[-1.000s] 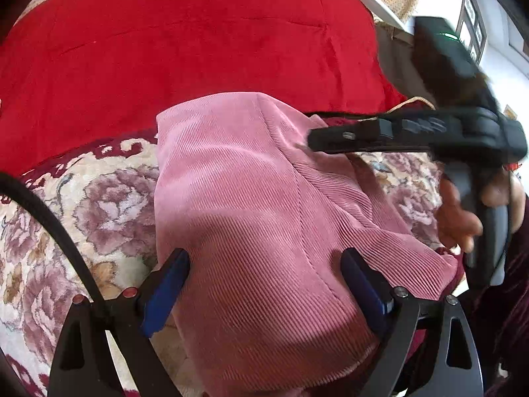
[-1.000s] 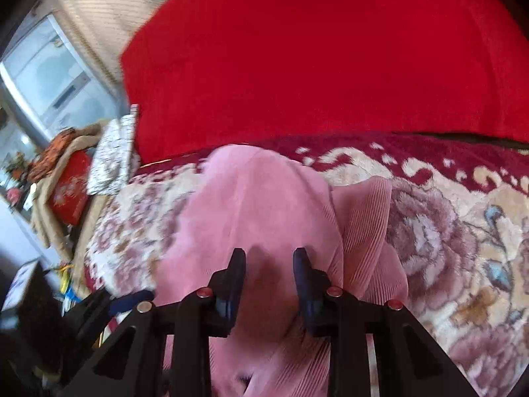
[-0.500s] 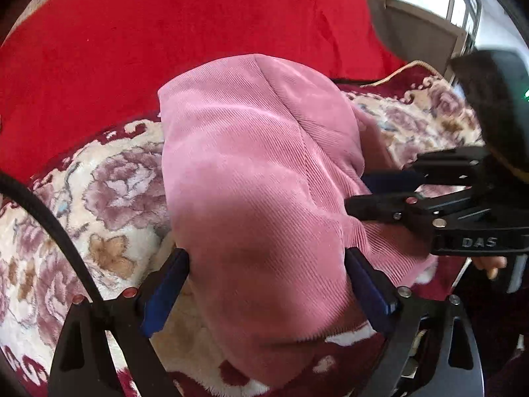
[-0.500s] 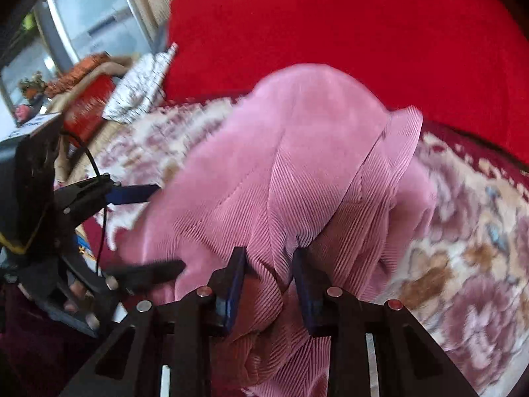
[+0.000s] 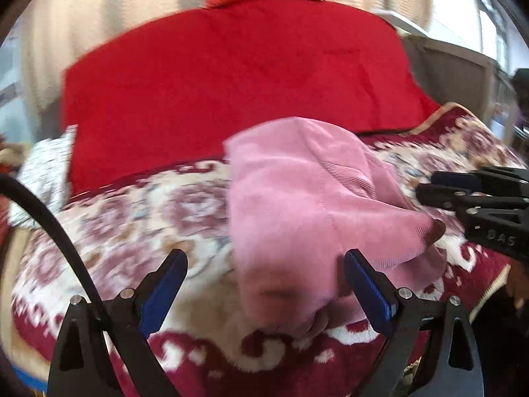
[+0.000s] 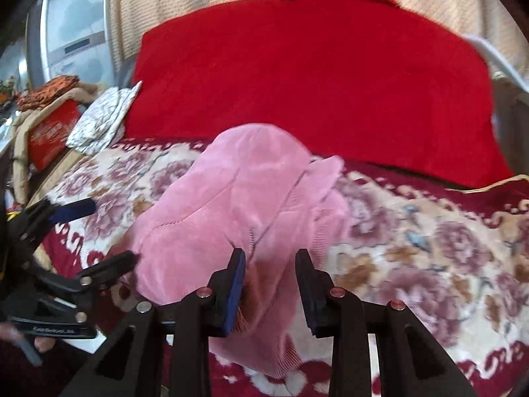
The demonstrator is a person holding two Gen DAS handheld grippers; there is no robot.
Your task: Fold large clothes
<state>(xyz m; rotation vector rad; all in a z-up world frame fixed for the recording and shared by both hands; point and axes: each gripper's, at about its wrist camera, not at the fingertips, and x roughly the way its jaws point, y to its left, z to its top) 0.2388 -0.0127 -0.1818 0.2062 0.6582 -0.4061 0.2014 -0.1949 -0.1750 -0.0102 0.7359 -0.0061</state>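
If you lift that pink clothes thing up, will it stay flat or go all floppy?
Probably floppy: the pink garment already sags in soft folds over the flowered blanket. It looks light, and its ribbed fabric should give pads some grip, so likely not slippery.

Daylight is filling both views, bright and soft, and seems to be coming from the pale window at the upper left of the right wrist view. Motion blur is smearing the flowered blanket and the red cover in the left wrist view; the pink garment is looking soft too. Shadow is darkening the cloth just ahead of the cameras. Fisheye bending is curving the edges, and black corners are framing each picture.
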